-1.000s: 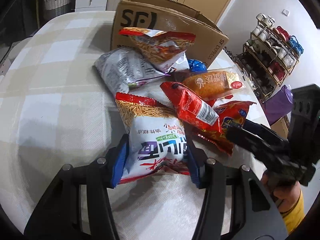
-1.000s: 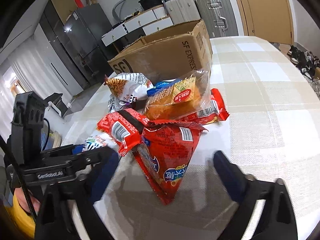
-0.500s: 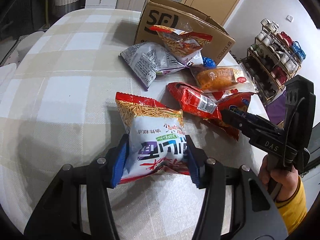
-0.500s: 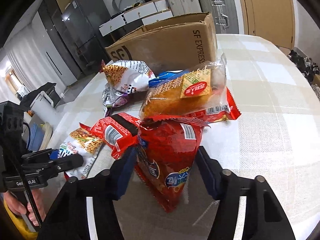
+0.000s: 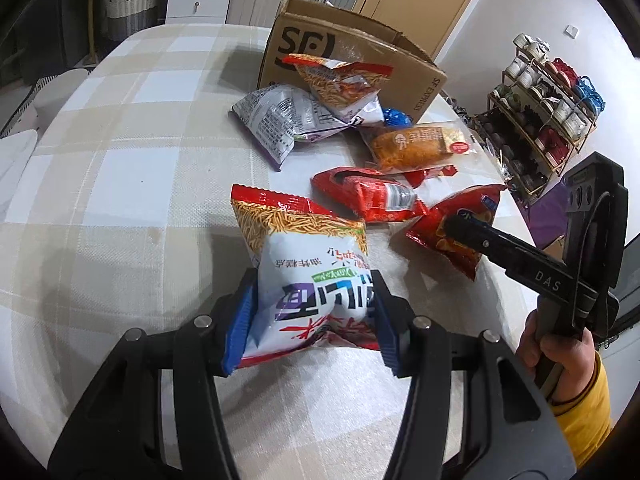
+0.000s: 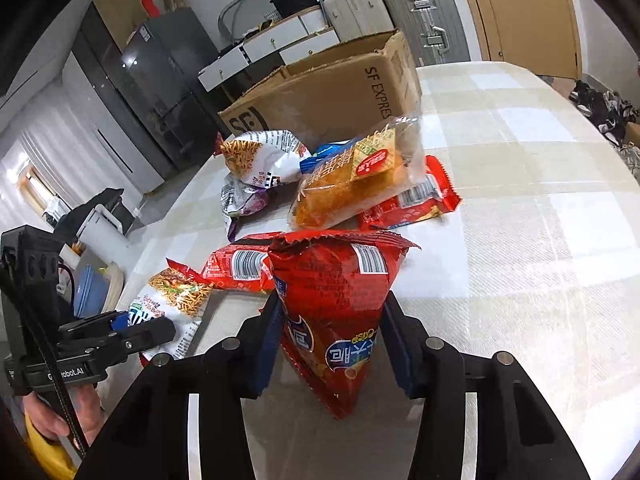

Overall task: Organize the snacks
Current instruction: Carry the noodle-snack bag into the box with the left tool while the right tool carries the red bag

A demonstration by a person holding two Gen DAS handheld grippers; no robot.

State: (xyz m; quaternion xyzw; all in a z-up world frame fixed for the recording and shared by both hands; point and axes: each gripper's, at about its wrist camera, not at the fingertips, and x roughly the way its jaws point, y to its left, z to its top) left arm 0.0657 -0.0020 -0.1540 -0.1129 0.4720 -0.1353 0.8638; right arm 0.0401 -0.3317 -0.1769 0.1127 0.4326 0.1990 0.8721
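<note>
My left gripper (image 5: pixel 314 320): fingers clamped on white noodle-snack bag (image 5: pixel 308 276). My right gripper (image 6: pixel 334 342): fingers closing around red crisp bag (image 6: pixel 334 308). Shoe rack (image 5: pixel 548 108): left view only.

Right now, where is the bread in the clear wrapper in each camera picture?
Left wrist: the bread lies upper right, beyond the red bags.
Right wrist: the bread is at centre, propped on a red packet.
Shared landmark: the cardboard box just behind it.

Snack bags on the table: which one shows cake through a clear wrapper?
The cake bag near the cardboard box; the other bags are opaque printed foil.
</note>
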